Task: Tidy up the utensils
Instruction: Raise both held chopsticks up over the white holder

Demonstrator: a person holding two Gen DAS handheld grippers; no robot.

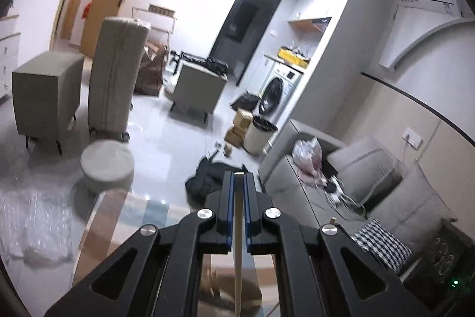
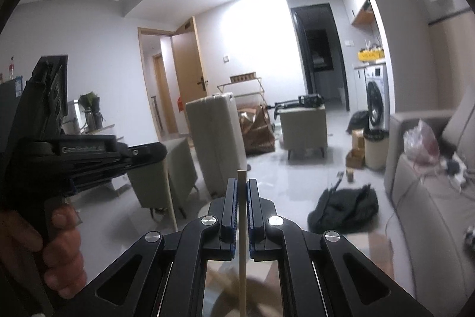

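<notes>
In the left wrist view, my left gripper is shut on a pale wooden chopstick. The stick runs lengthwise between the blue pads and hangs down below the jaws. My right gripper is shut on a second pale chopstick, whose tip pokes just above the fingertips. Both grippers are held high over a glass table top, pointing out across the room. The right wrist view also shows the left gripper at the left, gripped by a hand, with its chopstick dangling beneath.
A grey sofa with cushions, cables and a plastic bag runs along the right. On the floor ahead are a black bag, a round stool, a suitcase, armchairs, boxes and a bin. Blurred brown shapes lie under the glass.
</notes>
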